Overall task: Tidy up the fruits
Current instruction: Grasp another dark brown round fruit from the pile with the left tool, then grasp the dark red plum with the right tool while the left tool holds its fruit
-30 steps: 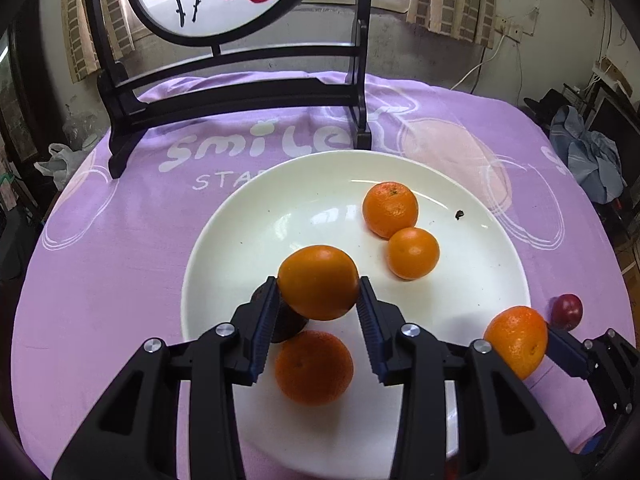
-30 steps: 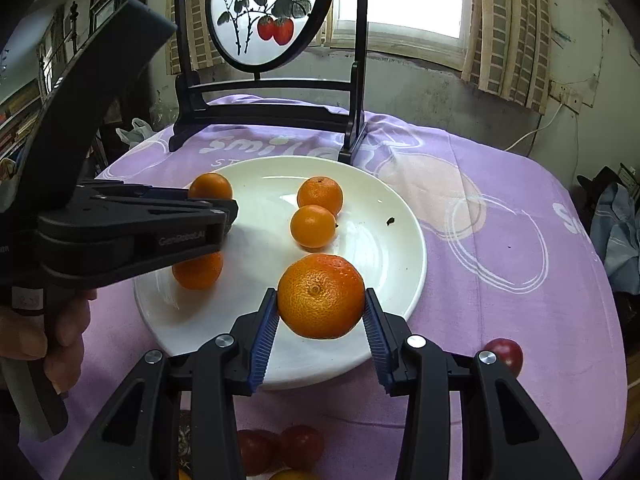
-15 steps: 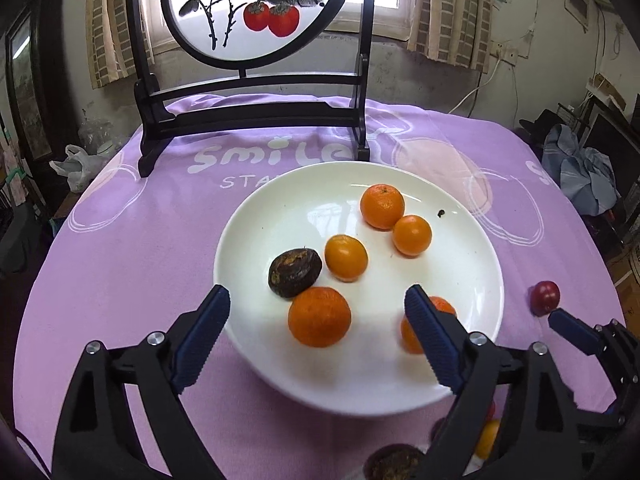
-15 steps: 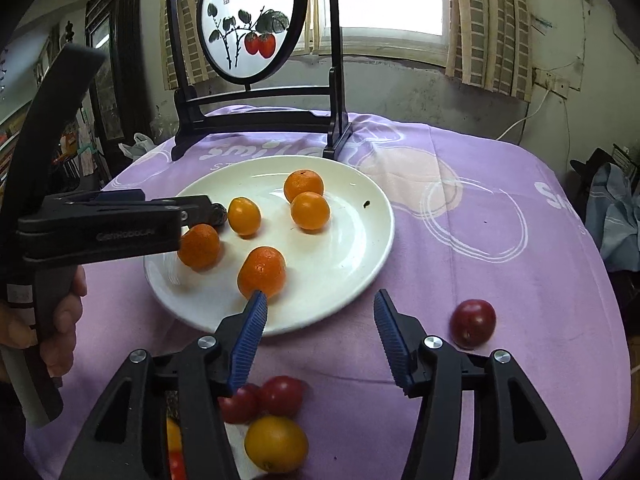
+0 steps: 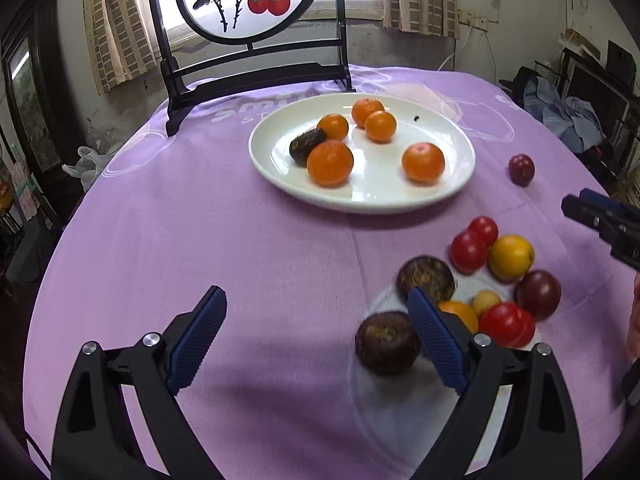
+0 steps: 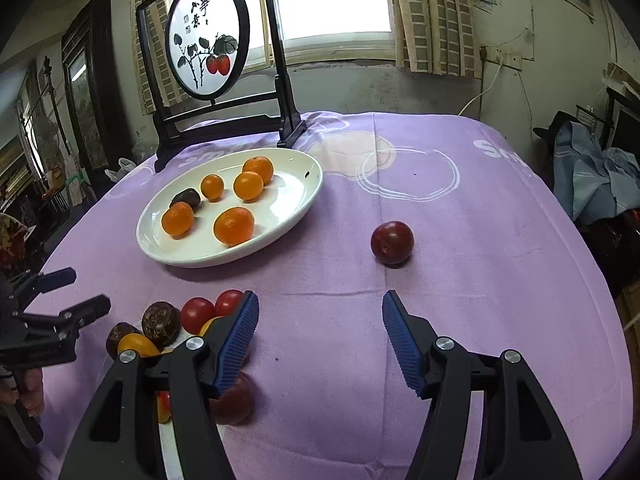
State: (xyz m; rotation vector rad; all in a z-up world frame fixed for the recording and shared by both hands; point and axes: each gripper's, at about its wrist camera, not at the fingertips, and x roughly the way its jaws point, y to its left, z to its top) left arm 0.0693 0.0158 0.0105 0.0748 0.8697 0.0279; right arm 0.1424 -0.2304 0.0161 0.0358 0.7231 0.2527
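A white plate [image 5: 460, 176] [image 6: 304, 196] on the purple cloth holds several oranges [image 5: 330, 163] [image 6: 234, 226] and one dark brown fruit [image 5: 306, 145] [image 6: 186, 199]. A mixed pile of fruit lies nearer me: red tomatoes [image 5: 468, 250] [image 6: 197, 314], a yellow fruit [image 5: 511, 258], dark brown fruits [image 5: 387, 342] [image 6: 161, 322] and a dark plum [image 5: 538, 294]. A lone plum [image 5: 521, 169] [image 6: 392, 243] lies right of the plate. My left gripper [image 5: 316, 338] is open and empty, left of the pile. My right gripper [image 6: 320, 338] is open and empty, just right of the pile.
A black-framed round painted screen [image 5: 248, 0] [image 6: 208, 36] stands at the table's far side behind the plate. The right gripper's fingertips [image 5: 592, 212] show at the right edge of the left wrist view; the left gripper [image 6: 60, 312] shows at the left of the right wrist view.
Both grippers let go of their oranges onto the plate, opened, and pulled back toward me. The near fruit pile has come into view.
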